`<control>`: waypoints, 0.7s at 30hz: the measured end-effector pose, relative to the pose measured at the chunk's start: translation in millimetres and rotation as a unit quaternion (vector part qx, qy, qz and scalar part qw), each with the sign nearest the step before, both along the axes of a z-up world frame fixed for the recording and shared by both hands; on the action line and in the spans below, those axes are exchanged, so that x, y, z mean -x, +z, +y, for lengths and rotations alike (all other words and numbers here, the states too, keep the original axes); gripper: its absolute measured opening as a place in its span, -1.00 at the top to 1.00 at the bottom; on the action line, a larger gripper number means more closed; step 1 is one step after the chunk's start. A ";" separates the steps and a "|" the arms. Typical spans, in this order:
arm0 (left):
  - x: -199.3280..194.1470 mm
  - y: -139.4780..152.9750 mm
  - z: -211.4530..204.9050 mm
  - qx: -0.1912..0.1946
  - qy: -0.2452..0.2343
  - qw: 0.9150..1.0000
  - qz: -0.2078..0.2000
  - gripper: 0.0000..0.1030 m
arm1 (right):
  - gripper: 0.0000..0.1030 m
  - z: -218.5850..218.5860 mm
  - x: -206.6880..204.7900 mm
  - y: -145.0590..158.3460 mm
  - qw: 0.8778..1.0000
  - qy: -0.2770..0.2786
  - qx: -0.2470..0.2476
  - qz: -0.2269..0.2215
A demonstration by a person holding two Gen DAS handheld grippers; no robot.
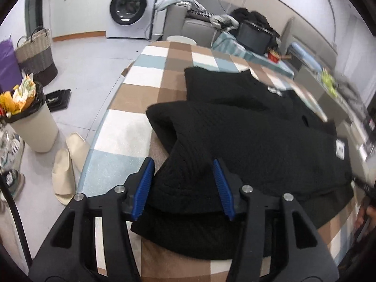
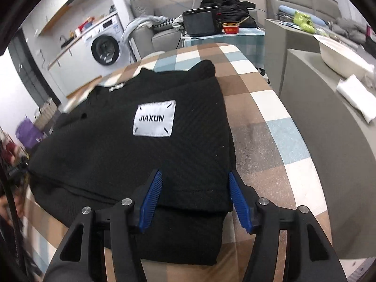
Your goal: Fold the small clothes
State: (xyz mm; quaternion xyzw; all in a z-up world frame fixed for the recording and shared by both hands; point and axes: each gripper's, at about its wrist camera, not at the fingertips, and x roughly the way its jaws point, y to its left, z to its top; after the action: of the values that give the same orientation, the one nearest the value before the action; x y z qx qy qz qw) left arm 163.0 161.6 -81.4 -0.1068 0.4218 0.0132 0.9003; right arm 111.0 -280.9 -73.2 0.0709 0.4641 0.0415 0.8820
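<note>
Apparently both tongs stood open, the left tongs (image 1: 183, 183) and right tongs (image 2: 196, 199) each straddling the near folded edge of the black top (image 2: 131, 150) on the checked cloth (image 2: 270, 127), pads clear of it; withdrawing carelessly, a pad could have snagged the knit and dragged the fold open

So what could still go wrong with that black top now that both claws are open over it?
The folded black top has loose layers, so its upper layer could slip askew when the left gripper and right gripper pull away. Its near edge also lies close to the table rim and might slide off.
</note>
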 end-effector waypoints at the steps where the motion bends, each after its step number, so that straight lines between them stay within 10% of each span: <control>1: 1.8 0.6 -4.3 -0.012 -0.004 1.000 0.001 0.11 | -0.15 2.4 -2.4 -1.0 1.000 0.004 0.012 0.001; 13: 52.4 10.6 -29.0 -0.040 -0.039 0.998 0.018 0.20 | -0.15 -5.6 -20.3 -6.1 0.999 0.017 0.047 0.009; 21: 92.0 39.0 -1.1 -0.014 0.014 1.000 -0.014 -0.11 | -0.21 -14.3 13.3 18.7 1.000 -0.021 0.012 -0.002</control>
State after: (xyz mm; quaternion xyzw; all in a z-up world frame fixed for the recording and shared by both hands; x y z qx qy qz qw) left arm 71.0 160.4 -42.3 -0.1004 0.4074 0.0306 0.9072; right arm 97.6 -295.2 -54.5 0.0698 0.4608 0.0176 0.8846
